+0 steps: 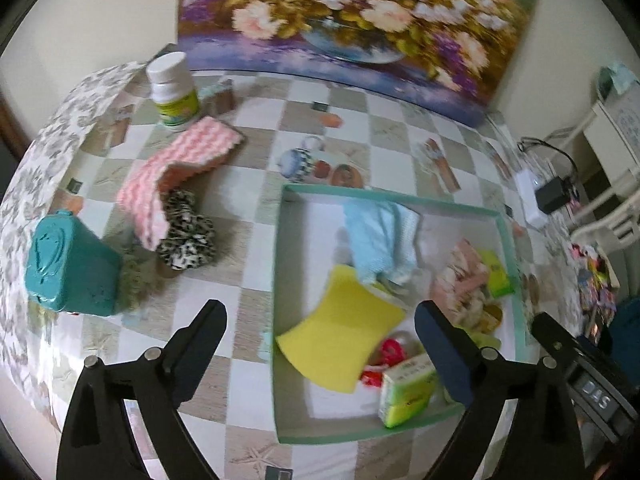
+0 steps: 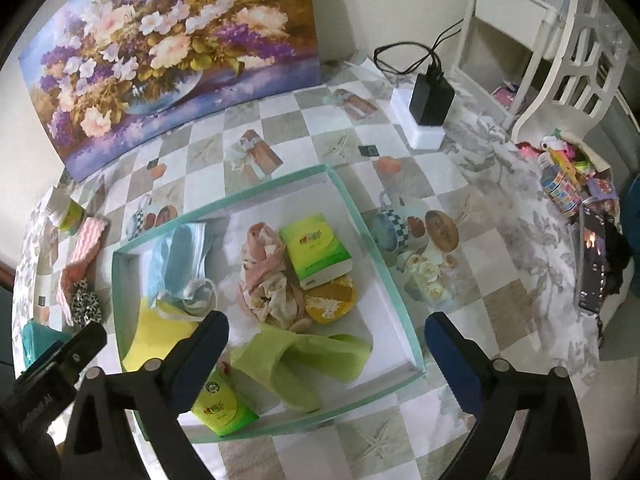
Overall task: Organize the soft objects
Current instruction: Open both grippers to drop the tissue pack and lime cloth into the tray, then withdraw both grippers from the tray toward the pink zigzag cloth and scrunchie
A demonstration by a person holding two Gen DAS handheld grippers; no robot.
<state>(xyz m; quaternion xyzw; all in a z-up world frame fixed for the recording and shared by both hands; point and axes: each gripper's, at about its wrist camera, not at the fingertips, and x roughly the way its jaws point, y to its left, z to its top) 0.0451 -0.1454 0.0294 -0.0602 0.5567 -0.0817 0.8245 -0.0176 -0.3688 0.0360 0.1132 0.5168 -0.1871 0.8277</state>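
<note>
Most of the soft stuff is already in the teal-rimmed box (image 2: 362, 216): yellow sponge (image 1: 340, 324), blue cloth (image 1: 380, 236), floral rag (image 2: 264, 276), green cloth (image 2: 304, 360), plus tissue packs. Still out on the table (image 1: 248, 264), left of the box, are the pink towel (image 1: 180, 172) and leopard scrunchie (image 1: 188, 236). Left gripper (image 1: 320, 320) and right gripper (image 2: 326, 332) both hang over the box, jaws wide apart, holding nothing. I'd say over halfway.

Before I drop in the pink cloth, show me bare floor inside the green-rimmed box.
Free: the white floor along the shallow green-rimmed box's far wall, beyond the green tissue pack and blue face mask. Crowded: the near half, with yellow sponge and green cloth.
</note>
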